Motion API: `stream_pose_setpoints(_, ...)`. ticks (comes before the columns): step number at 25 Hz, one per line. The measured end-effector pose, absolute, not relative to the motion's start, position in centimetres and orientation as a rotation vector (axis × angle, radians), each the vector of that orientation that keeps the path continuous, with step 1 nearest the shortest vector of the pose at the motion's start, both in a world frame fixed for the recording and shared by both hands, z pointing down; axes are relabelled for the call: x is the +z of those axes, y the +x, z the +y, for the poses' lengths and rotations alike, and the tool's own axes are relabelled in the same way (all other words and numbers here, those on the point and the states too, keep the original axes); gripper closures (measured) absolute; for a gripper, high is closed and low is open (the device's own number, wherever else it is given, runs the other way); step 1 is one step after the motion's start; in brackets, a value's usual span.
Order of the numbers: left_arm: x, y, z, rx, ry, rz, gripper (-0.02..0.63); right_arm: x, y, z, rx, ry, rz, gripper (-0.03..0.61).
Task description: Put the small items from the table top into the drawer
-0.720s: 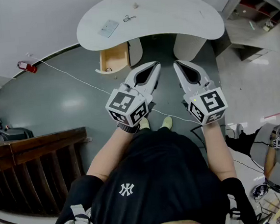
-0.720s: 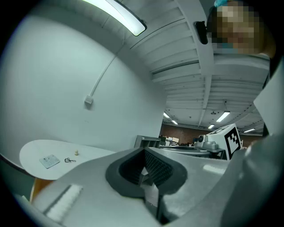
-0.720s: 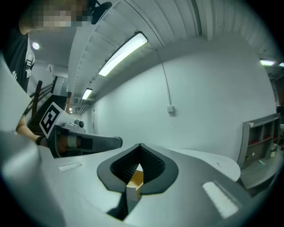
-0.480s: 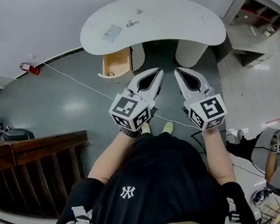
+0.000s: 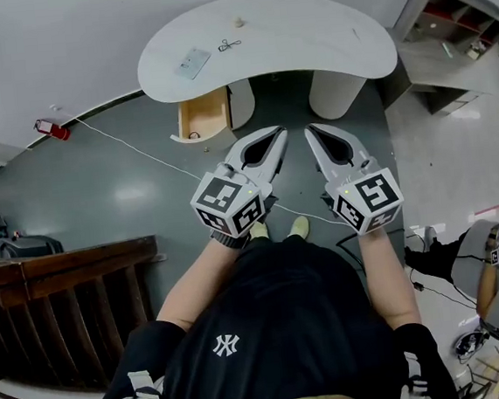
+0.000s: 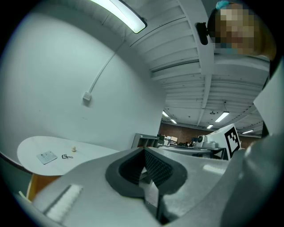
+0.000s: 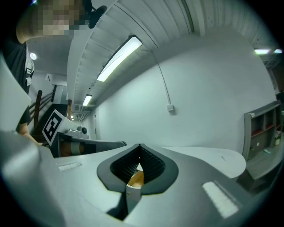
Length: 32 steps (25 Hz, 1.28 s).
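White table [image 5: 304,35]: grey card [image 5: 193,63], black clip [image 5: 228,44]

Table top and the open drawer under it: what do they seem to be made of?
Table top: probably laminate or painted board, judging by its even white, matte surface with no grain showing; I cannot tell which. Drawer: looks like light wood or plywood, bare or clear-coated, going by its warm tan inside faces; any grain is too small to make out.
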<state>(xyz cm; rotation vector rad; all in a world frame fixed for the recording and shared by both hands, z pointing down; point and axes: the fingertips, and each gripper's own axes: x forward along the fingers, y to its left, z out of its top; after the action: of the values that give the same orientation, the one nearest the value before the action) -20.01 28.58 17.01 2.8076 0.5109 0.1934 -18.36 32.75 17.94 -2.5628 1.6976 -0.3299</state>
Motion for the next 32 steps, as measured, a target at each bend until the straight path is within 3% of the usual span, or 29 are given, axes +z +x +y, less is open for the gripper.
stream_pose_setpoints(20, 19.0, -16.6, 31.8, 0.257, 2.812, 0.485, 0.614, 20.3, -12.9, 39.9, -0.397, -2.454, 1.434, 0.555)
stream_pose_setpoints(32, 21.1, -6.7, 31.8, 0.283, 2.748, 0.651, 0.614, 22.5, -5.1, 39.0, -0.456, -2.560, 1.344, 0.555)
